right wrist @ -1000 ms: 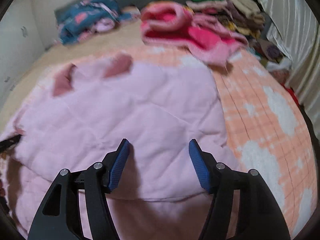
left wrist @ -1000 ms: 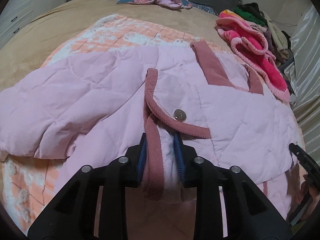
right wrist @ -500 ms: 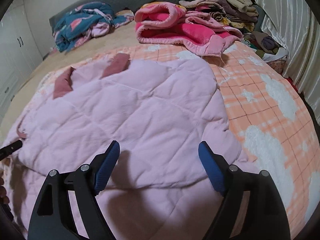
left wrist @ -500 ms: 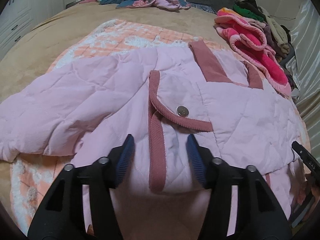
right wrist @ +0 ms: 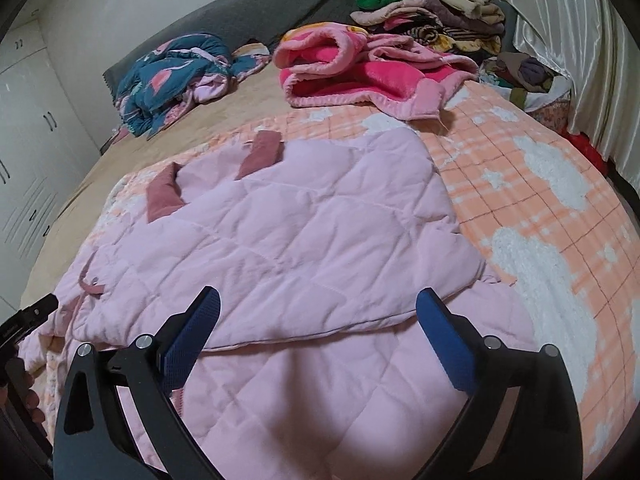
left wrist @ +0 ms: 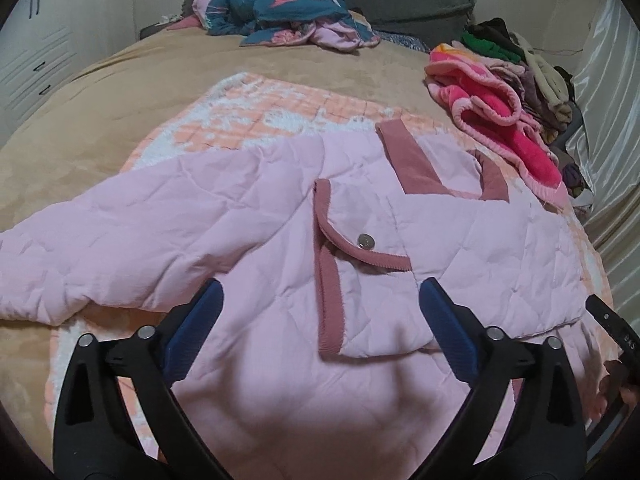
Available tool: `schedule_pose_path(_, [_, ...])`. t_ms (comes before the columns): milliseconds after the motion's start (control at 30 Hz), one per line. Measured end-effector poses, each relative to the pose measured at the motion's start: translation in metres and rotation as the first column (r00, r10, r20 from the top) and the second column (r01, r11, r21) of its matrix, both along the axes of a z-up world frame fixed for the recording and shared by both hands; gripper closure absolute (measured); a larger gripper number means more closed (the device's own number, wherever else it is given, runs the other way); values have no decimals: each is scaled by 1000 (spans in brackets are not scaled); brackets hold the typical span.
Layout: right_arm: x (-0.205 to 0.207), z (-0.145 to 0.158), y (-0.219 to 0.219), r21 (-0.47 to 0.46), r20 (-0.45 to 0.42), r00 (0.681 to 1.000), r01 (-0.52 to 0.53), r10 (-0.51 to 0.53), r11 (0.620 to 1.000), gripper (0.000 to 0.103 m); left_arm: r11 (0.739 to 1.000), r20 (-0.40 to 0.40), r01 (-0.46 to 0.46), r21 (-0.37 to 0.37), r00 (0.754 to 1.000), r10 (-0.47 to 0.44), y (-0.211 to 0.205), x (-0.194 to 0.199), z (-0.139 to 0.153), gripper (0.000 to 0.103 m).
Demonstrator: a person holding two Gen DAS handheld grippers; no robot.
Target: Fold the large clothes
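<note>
A light pink quilted jacket (left wrist: 248,216) with dusty-rose corduroy trim lies flat on the bed. Its front flap with a metal snap button (left wrist: 365,241) is folded over the body, and one sleeve (left wrist: 100,248) stretches left. My left gripper (left wrist: 320,320) is open and empty, just above the jacket's near edge. In the right wrist view the jacket (right wrist: 304,232) shows a folded panel lying over the lower layer. My right gripper (right wrist: 318,328) is open and empty above that fold's near edge.
An orange-and-white checked blanket (right wrist: 552,208) lies under the jacket on a tan bedspread (left wrist: 120,92). A hot-pink fleece (right wrist: 360,76) and a pile of folded clothes (right wrist: 436,12) sit at the back right. A blue patterned garment (left wrist: 276,12) lies near the grey headboard.
My left gripper has let go of the corduroy-trimmed flap, opened wide and pulled back; the flap now lies flat. My right gripper stayed open and drew back a little.
</note>
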State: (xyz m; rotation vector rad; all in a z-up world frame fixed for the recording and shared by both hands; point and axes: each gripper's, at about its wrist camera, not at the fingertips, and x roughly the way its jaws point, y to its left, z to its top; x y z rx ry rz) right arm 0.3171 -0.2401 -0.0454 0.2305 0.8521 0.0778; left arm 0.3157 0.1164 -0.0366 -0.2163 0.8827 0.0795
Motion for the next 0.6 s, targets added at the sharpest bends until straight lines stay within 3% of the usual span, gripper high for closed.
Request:
schedule_pose_path(200, [-12, 20, 30, -27, 47, 997, -55, 56, 998, 5, 999, -34, -49, 6, 998, 49, 19, -5, 1, 9])
schedule_pose_path(600, [-19, 50, 119, -53, 91, 972, -211, 215, 976, 5, 979, -1, -201, 14, 980, 201, 71, -23, 13, 9])
